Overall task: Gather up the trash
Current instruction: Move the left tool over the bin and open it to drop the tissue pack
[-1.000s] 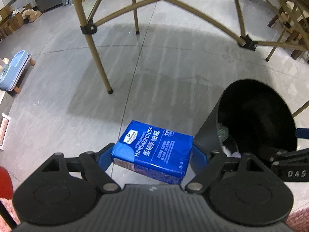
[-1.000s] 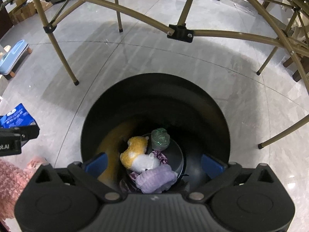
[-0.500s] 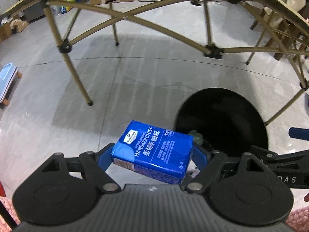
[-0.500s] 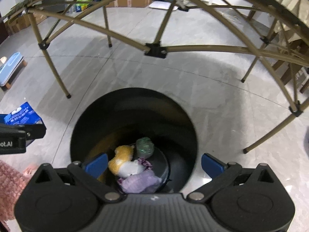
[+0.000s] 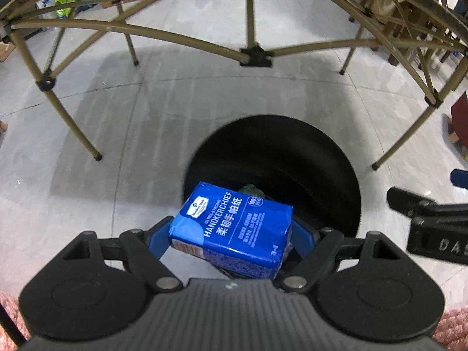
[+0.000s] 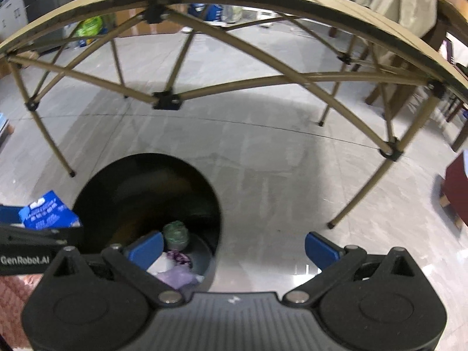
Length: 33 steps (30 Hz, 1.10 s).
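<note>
Left gripper [image 5: 231,234] is clamped on the blue handkerchief pack [image 5: 234,228], glossy and box-shaped, held over the near rim of the black round bin [image 5: 292,158]; a second ago the pack was beside the bin over bare floor. Right gripper [image 6: 234,248] is spread wide, empty, over smooth grey tile [image 6: 278,175]. Tan table legs [image 5: 84,134] are seen well clear.

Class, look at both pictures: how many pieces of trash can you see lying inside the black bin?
4: a green wad, a purple-patterned scrap, a white piece and a lilac wad, all on the bin floor. The right gripper hides part of it, so more may lie there.
</note>
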Each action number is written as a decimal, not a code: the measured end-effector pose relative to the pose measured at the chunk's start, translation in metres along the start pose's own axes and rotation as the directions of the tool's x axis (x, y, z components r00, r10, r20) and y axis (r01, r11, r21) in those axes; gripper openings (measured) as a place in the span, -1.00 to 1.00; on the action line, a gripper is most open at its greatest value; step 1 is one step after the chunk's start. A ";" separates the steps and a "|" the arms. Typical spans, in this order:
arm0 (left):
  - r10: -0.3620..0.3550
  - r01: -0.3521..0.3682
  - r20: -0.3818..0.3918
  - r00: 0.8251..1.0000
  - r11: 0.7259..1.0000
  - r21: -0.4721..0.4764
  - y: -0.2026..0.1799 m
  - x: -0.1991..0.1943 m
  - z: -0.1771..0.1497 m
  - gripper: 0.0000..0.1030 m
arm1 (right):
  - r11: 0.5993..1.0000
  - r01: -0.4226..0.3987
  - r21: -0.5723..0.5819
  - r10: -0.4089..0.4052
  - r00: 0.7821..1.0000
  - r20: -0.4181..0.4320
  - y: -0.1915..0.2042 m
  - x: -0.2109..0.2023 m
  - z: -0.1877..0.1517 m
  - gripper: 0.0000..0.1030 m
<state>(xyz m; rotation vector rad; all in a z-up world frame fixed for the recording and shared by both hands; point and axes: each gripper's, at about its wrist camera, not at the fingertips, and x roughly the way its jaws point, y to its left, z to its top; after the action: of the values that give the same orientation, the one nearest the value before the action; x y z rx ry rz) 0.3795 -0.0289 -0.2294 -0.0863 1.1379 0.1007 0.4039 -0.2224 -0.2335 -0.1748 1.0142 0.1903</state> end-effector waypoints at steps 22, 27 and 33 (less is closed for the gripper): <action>0.020 -0.025 -0.172 0.985 0.999 -0.028 -0.045 0.066 0.001 0.61 | 0.989 0.098 0.107 -0.090 0.993 -0.079 -0.039 0.026 -0.012 1.00; 0.023 -0.029 -0.178 0.984 0.999 -0.030 -0.045 0.069 0.003 0.61 | 0.989 0.111 0.100 -0.101 0.990 -0.094 -0.038 0.032 -0.014 1.00; 0.025 -0.028 -0.176 0.984 1.000 -0.011 -0.048 0.067 0.004 0.90 | 0.988 0.119 0.101 -0.108 0.989 -0.102 -0.038 0.037 -0.014 1.00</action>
<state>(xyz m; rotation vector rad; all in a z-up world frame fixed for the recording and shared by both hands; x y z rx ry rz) 0.4171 -0.0741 -0.2881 -0.0937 1.3148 0.1267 0.4204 -0.2602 -0.2701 -0.1450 1.1045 0.0236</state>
